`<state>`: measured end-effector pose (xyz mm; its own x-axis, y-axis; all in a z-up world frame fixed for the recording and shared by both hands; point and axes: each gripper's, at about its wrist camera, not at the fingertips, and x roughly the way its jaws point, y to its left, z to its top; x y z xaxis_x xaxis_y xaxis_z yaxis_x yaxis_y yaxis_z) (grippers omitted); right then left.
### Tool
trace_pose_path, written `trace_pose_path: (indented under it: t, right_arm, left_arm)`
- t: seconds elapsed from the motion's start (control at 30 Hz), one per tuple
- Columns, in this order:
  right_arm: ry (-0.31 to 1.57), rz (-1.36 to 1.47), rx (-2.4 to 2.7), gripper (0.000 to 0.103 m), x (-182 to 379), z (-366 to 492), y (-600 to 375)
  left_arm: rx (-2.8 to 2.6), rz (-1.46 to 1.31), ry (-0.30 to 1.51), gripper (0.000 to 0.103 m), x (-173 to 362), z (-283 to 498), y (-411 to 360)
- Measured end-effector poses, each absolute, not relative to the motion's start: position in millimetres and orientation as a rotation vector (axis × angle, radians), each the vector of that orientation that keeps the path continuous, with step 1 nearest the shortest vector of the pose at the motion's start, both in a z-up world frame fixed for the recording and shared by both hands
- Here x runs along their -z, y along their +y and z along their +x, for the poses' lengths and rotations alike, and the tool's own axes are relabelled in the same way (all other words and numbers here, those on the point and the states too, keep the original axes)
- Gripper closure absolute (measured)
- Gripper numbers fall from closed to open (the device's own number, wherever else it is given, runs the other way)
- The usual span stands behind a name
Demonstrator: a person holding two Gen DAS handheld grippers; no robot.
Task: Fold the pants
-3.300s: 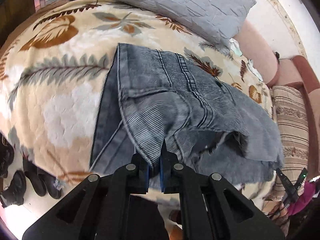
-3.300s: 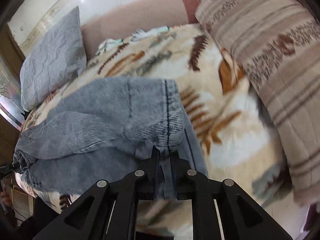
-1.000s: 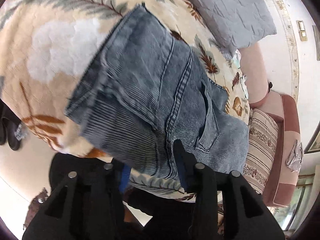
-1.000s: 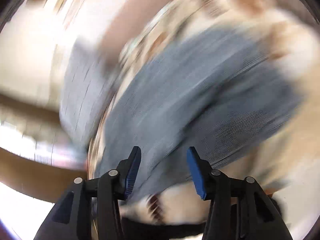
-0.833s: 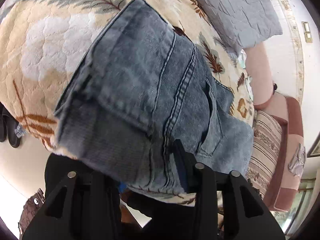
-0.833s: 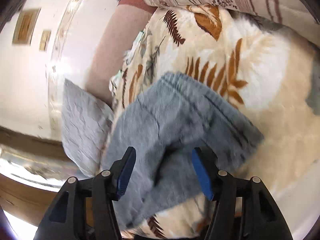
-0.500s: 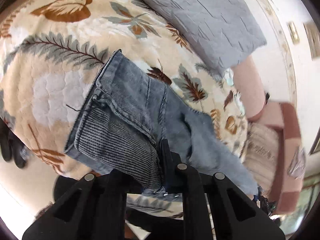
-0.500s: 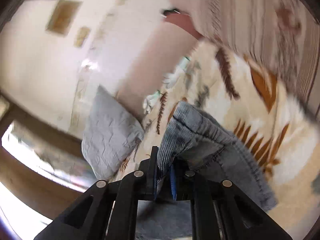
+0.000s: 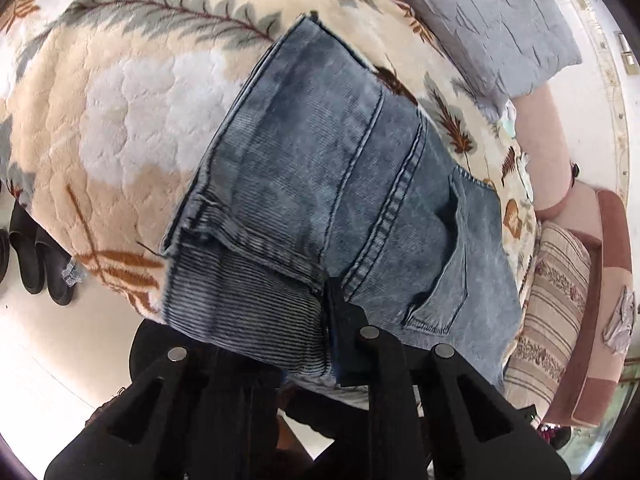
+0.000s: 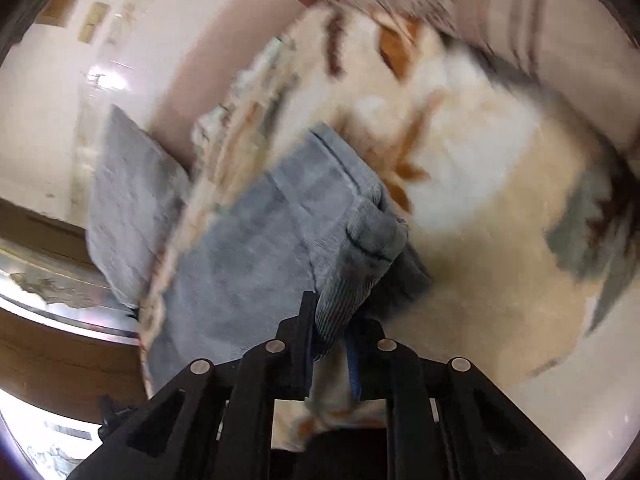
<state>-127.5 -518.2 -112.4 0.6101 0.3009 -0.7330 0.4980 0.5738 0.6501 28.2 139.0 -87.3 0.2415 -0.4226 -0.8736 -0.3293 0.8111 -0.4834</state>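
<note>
Down on the floor at the far left sit dark shoes (image 9: 38,248), just beside the edge of the bed (image 9: 120,92), whose cream blanket carries grey and rust leaf prints; the pants (image 9: 340,184), faded blue denim, lie folded into a compact bundle on the near part of that blanket, a back pocket facing up on the right side and a ribbed, turned-over layer at the near left corner; the left gripper (image 9: 320,320) sits at the bundle's near edge, its jaws nearly closed with the denim fold pinched between them, though only one finger shows clearly and the cloth covers the other; further right and far back a grey quilted pillow (image 9: 480,12) rests against a pink headboard (image 9: 540,120), and a striped cushion (image 9: 556,300) lies at the right edge of the bed; the right wrist view is blurred, yet it shows the right gripper (image 10: 330,344) with its jaws narrowed on a bunched corner of the same pants (image 10: 248,248), the ribbed denim rising up from between the blue pads (image 10: 352,364); the grey pillow (image 10: 128,208) appears to the left there, and the leaf blanket spreads off to the right.
</note>
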Motion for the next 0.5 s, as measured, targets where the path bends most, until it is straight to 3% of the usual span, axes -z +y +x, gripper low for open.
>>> trace_pose_path:
  t: [0.13,0.27,0.3,0.33,0.4,0.5]
  right_arm:
    - [0.899,0.979,0.182,0.064,88,-153,-534]
    - [0.812,0.859,0.244,0.046,46,-161,-562]
    - [0.810,0.836,0.246,0.043,40,-157,-565]
    - [0.815,0.797,0.224,0.040,35,-141,-566]
    - [0.829,0.750,0.185,0.036,32,-115,-560]
    - [0.873,0.689,0.134,0.034,41,-66,-548]
  left_arm:
    - [0.184,-0.554,1.343,0.075,70,16,150]
    - [0.243,-0.510,1.274,0.074,41,8,179]
    - [0.235,-0.521,1.244,0.070,33,15,186]
    - [0.216,-0.528,1.227,0.057,28,23,191]
    - [0.181,-0.541,1.187,0.041,24,46,197]
    - [0.160,-0.533,1.235,0.041,41,87,190]
